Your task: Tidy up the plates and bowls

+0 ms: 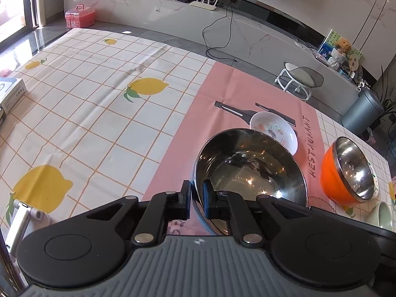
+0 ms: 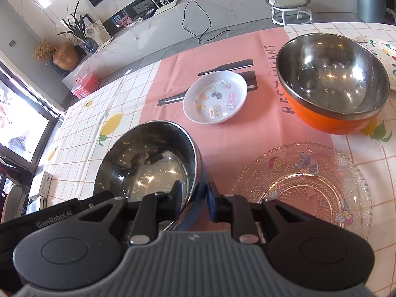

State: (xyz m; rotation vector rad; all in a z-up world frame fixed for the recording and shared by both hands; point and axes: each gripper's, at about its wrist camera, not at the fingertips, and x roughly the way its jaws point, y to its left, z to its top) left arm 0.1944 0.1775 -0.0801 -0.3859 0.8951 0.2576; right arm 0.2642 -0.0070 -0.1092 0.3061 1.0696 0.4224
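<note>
A steel bowl (image 1: 250, 170) with a blue outside sits on the pink mat (image 1: 198, 123). My left gripper (image 1: 197, 193) is shut on its near left rim, one pad inside and one outside. In the right wrist view the same steel bowl (image 2: 146, 158) has my right gripper (image 2: 194, 195) shut on its right rim. A small white plate (image 2: 215, 96) with coloured prints lies beyond it. An orange bowl (image 2: 331, 81) with a steel lining stands at the right. A clear glass plate (image 2: 304, 185) with cartoon prints lies beside my right gripper.
A white patterned plate (image 2: 386, 57) lies partly behind the orange bowl. A pale green cup (image 1: 384, 215) stands at the right edge. The lemon-print cloth (image 1: 99, 99) stretches to the left, with a white box (image 1: 12, 94) at its left edge. Beyond the table stand a stool (image 1: 299, 79) and a grey bin (image 1: 363, 109).
</note>
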